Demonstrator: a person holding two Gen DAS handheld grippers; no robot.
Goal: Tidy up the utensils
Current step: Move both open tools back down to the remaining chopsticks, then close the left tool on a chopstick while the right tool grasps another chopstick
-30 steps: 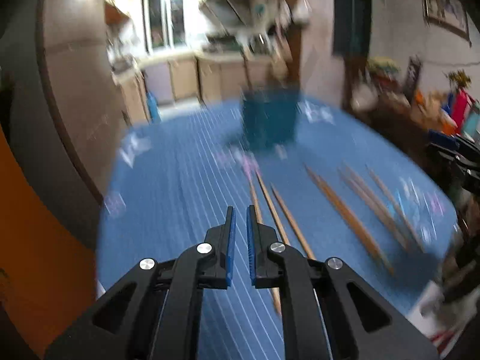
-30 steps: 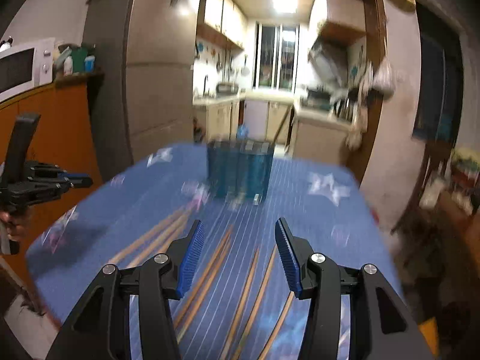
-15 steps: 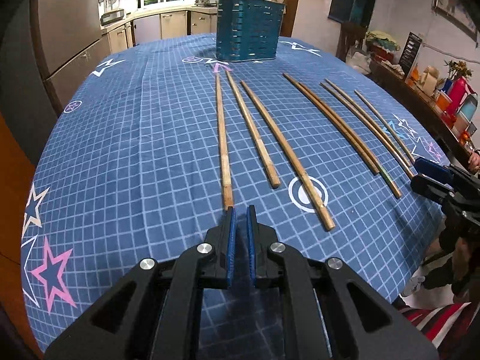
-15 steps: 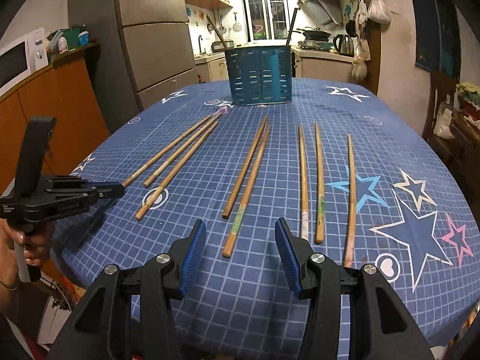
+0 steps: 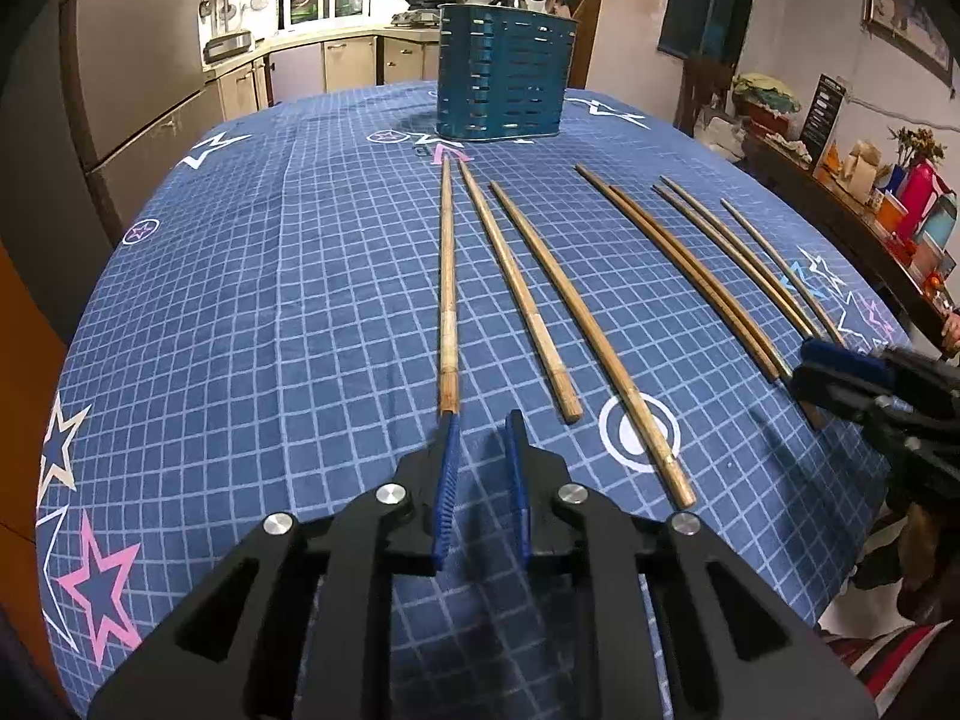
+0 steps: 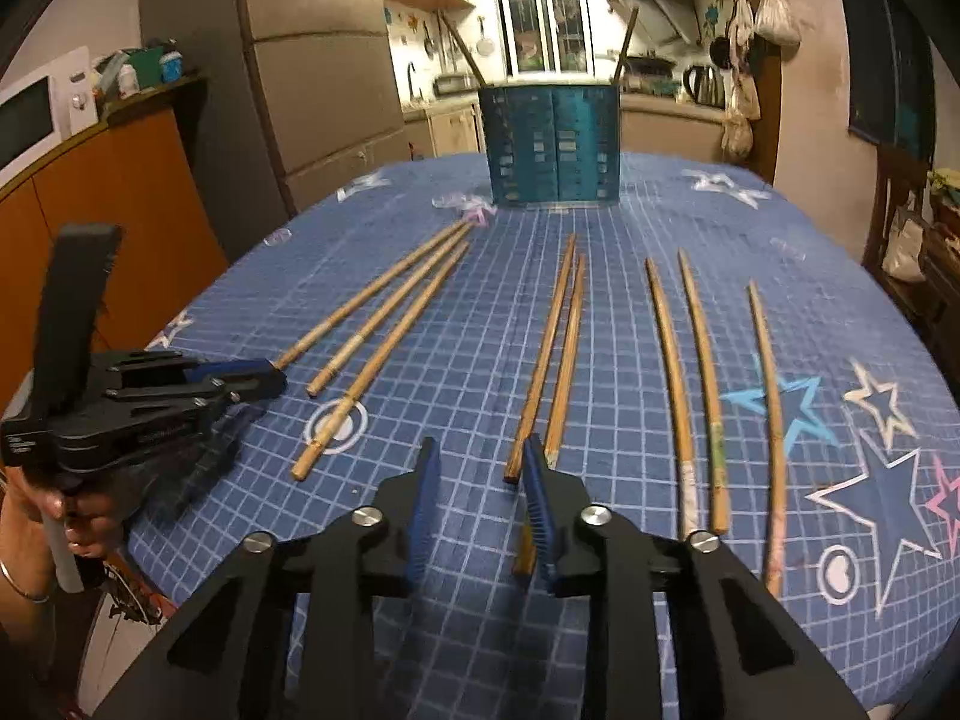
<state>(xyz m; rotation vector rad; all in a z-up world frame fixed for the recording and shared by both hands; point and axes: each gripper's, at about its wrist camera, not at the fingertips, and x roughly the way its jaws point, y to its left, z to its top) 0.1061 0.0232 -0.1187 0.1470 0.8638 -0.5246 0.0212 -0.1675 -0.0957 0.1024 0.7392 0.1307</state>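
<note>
I see a blue star tablecloth (image 5: 252,276) with the slotted utensil holder (image 5: 504,72) at twelve o'clock. Eight chopsticks lie pointing toward it. My left gripper (image 5: 483,426), empty and slightly parted, sits nearest the leftmost chopstick (image 5: 447,282), running toward twelve; my right gripper (image 6: 477,468) is parted, empty.

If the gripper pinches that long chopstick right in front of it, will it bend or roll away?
The chopstick looks like stiff bamboo and lies straight on the tablecloth, so it probably won't flop. It looks round and thin, so a nudge may roll it sideways. Pinched at its near end by the left gripper, the far tip will likely droop.
</note>
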